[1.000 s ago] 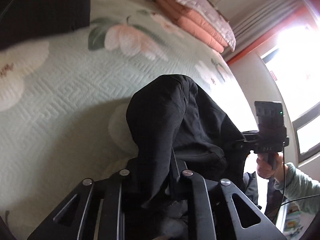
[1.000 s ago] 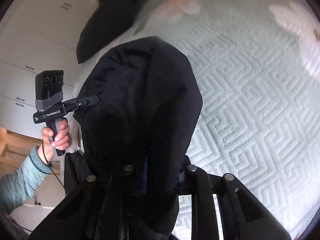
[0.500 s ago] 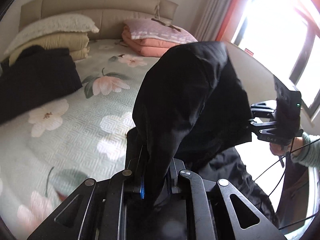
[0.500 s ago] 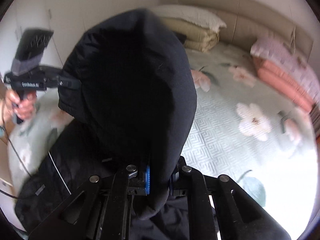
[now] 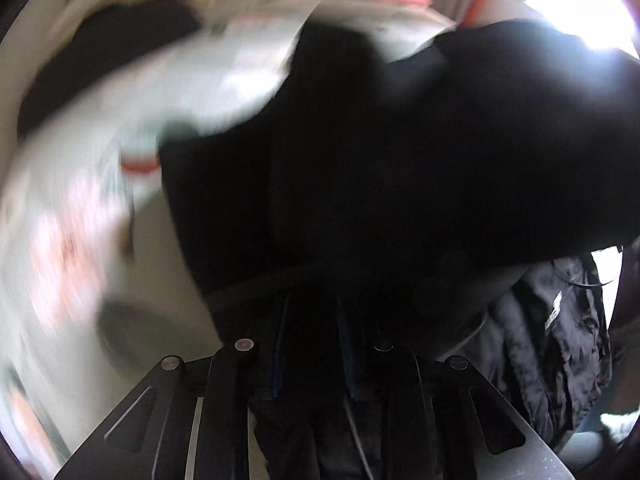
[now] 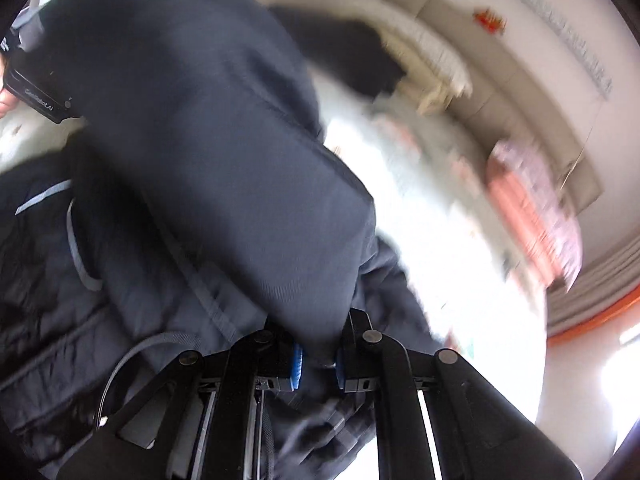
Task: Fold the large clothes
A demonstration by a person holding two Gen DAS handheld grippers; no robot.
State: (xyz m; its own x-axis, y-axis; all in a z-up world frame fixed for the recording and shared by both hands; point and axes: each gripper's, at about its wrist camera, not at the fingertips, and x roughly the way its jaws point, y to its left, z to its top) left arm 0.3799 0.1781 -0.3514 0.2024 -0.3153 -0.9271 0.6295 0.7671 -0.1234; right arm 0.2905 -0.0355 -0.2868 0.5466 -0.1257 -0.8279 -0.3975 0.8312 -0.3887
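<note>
Both views are pretty smeared with motion blur, so a lot here is hard to pin down. Your right gripper (image 6: 317, 354) is clenched on a fold of the dark garment (image 6: 208, 152): you can see the cloth pinched between the two blue pads (image 6: 297, 360), and from there it balloons up and fills most of the right wrist view, hiding most of the bed (image 6: 432, 240) behind it. Your left gripper (image 5: 314, 344) is harder to read. The same dark garment (image 5: 400, 168) sits between its fingers and drapes over the fingertips, so the pads themselves are just thin blue streaks in shadow; the jaws are opening and I can't tell from the pictures whether they're pressing the fabric or not. The garment hangs in the air above the bed's near edge, stretched between your two grippers. Below it, at the near edge of the bed, there's a second piece of dark quilted clothing (image 5: 552, 340) with a white mark on it, partly cut off by the frame; in the right wrist view it's the crinkly stuff (image 6: 48, 280) at lower left. At the far head end you can just make out a blurred stack of pillows (image 6: 432, 64), a pink folded blanket (image 6: 532, 208) and another black lump (image 6: 352, 60), too smeared to identify. Your left hand (image 6: 6, 100) is barely peeking in at the left edge, mostly cropped.
</note>
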